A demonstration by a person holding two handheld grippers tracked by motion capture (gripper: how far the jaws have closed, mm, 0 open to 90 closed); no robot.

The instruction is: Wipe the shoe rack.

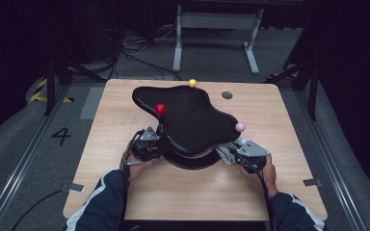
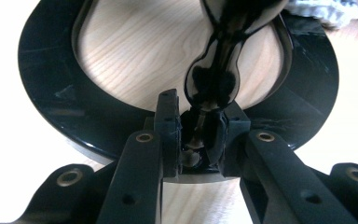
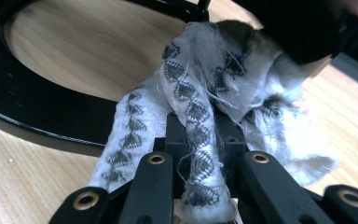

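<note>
Left gripper was clenched on the glossy black tray's stiff, slippery rim; right gripper was clenched on a soft cloth.

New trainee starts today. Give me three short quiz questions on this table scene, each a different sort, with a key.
1. True or false: the right gripper is shut on the white patterned cloth.
2. Which ball stands nearest the left gripper? A yellow, B red, C pink.
3. Fill in: the black tray sits over a black ____ on the wooden table.

Key: 1 true; 2 B, the red ball; 3 ring.
</note>
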